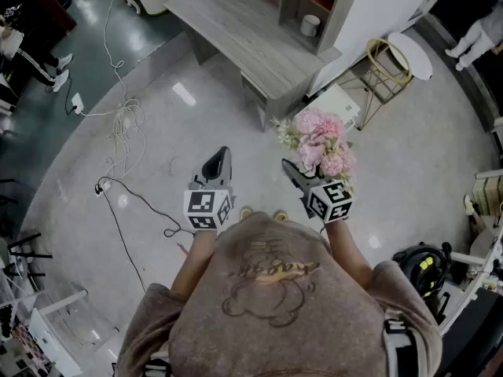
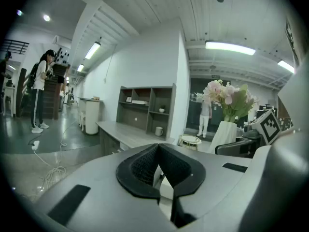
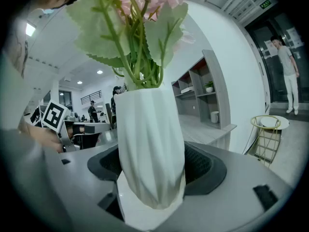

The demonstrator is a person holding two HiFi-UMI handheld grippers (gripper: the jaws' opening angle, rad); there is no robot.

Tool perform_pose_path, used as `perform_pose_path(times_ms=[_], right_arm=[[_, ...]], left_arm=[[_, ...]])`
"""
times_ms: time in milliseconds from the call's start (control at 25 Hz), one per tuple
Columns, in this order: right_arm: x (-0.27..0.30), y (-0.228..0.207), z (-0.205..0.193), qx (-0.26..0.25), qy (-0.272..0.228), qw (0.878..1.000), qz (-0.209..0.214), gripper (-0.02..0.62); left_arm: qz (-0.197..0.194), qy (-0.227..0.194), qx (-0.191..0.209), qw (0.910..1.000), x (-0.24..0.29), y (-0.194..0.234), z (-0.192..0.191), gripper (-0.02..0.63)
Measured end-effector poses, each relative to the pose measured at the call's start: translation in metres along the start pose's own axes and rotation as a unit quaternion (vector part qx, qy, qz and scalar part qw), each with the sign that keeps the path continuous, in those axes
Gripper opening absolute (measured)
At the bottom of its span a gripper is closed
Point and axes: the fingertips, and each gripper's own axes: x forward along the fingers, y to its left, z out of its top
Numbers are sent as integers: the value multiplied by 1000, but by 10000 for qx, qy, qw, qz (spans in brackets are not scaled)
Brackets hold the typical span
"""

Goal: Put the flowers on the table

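Short of the grey wooden desk (image 1: 236, 34), my right claw (image 3: 154, 170) clamped the white ribbed vase (image 3: 147, 124) of pink flowers (image 1: 322, 140); my left claw (image 2: 161, 170) sat closed, empty.

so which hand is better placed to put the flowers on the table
Right. The right tool holds the white ribbed vase of pink flowers, with the grey wooden table ahead. The left tool is shut and empty.

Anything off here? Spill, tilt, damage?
Nothing damaged or spilled. The white vase sits upright in the right tongs, pink flowers intact. Only oddity: loose cables sprawl across the floor, left of the grey table.
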Motion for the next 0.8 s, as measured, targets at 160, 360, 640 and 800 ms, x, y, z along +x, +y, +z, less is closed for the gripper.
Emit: perform_pose_path(times_ms=[160,360,640,800], right_arm=[[7,2,-5,-37,32,10000,79,353],[18,15,-4,-110,70,9998,176,353],[44,34,-2,-158,61,9996,226,353],[63,45,-1,-204,6,9995,243,353]], left_arm=[[31,-20,-26,10000,1,3,-4,18],[92,-22,-84,9999,-6,17,-5,18],[49,-31,15,10000,-11,46,-5,18],[6,-53,70,10000,-11,66,-5,18]])
